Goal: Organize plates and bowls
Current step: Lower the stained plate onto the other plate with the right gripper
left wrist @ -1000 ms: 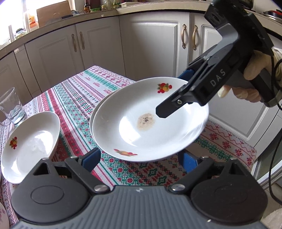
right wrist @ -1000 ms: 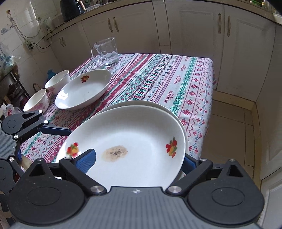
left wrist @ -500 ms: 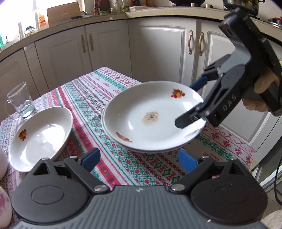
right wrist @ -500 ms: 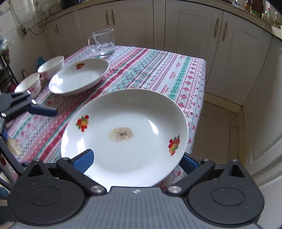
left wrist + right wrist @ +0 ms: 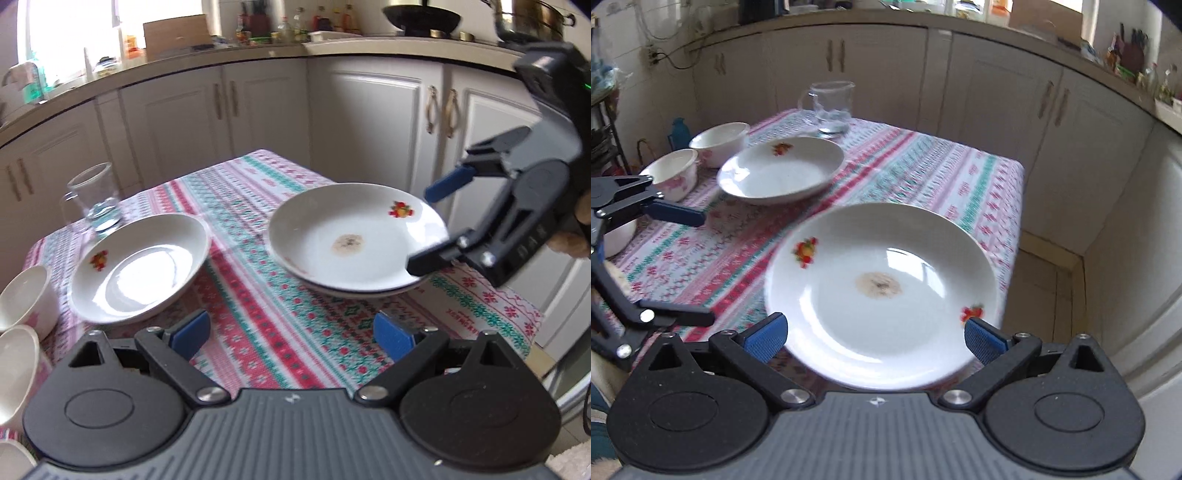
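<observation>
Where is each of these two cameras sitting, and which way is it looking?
Left wrist view: rides on the left tongs, looking down across the tablecloth toward the cabinets; its own blue pads show, plus the right tongs and a hand.
Right wrist view: rides on the right tongs, looking over the stained plate toward the bowls; the left tongs show at left.
Shared: stained plate, clean plate, glass mug.

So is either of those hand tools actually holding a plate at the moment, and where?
No. The right tool has just been opening and stands wide beside the stained plate; the left tool is open too.
</observation>
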`<state>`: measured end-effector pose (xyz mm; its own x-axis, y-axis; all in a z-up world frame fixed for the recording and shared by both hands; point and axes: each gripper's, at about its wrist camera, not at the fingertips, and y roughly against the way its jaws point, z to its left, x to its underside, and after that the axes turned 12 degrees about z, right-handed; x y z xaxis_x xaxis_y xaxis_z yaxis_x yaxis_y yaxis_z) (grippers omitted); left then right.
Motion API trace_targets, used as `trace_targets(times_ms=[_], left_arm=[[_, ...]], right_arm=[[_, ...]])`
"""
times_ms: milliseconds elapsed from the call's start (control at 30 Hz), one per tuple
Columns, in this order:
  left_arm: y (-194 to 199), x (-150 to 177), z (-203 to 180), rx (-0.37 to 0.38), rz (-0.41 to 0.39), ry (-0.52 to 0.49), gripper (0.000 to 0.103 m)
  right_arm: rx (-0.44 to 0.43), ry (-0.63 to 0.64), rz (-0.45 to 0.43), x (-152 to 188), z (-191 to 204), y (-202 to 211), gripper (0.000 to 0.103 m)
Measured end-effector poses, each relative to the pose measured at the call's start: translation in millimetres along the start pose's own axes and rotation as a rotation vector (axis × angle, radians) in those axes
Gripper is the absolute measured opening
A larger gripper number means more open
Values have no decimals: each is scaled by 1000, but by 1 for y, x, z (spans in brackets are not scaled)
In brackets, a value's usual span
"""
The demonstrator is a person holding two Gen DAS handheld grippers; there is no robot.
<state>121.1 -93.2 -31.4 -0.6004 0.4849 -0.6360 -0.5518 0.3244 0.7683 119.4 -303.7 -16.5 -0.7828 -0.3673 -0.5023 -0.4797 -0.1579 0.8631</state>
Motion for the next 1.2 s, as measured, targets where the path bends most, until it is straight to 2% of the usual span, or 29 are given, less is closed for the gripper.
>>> trace_targets(times_ms=[100,367,567,867,1000,1200], left_arm=[[2,6,10,-58,-13,54,95],[-19,11,46,-202,26,249,95],[-45,8,62,-247,56,321,95],[-70,4,82,-239,74,391,96],[-76,1,88,-233,76,407,102],[-81,-3,94,-219,96,442,103]], right_arm=[[-13,46,-9,-3,17,0,103],[-61,104,-36,-23,44,-1,103],[-95,106,-35,-47,45,-14,103],[-186,63,-20,-95,30,-43,103],[-258,53,-8,-119,27,-55,103],[-249,142,-26,-151,29,-73,103]])
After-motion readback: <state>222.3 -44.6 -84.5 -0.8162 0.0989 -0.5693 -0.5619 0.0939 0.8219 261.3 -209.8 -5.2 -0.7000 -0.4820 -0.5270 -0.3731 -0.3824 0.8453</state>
